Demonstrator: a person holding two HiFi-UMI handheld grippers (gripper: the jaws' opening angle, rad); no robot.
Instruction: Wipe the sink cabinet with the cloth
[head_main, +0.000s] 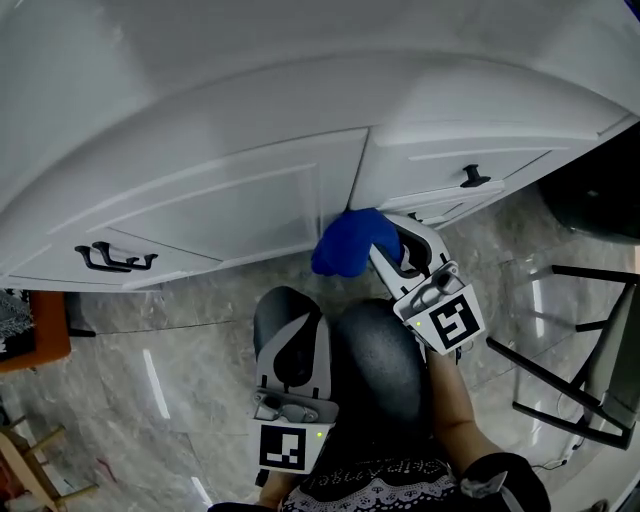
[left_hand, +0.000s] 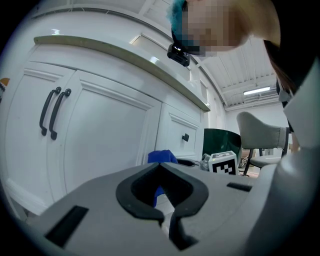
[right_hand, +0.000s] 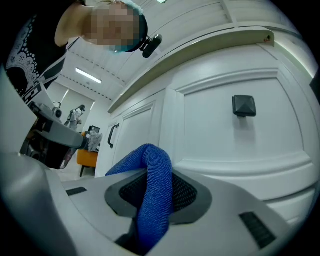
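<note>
A blue cloth (head_main: 350, 240) is pressed against the white sink cabinet (head_main: 230, 190), low on the upright strip between a door and the drawer front. My right gripper (head_main: 385, 245) is shut on the cloth, which bulges out past its tips. The right gripper view shows the cloth (right_hand: 155, 195) folded through the jaws, with the cabinet face just behind it. My left gripper (head_main: 290, 300) hangs back over the person's knee, shut with nothing in it, away from the cabinet. The left gripper view looks past the left gripper (left_hand: 160, 167) to the cloth (left_hand: 161, 156).
A pair of black door handles (head_main: 115, 258) sits at the left and a black knob (head_main: 474, 178) on the right drawer. A black metal chair frame (head_main: 590, 350) stands on the marble floor at right. The person's knee (head_main: 380, 370) is below the grippers. An orange object (head_main: 30, 330) lies far left.
</note>
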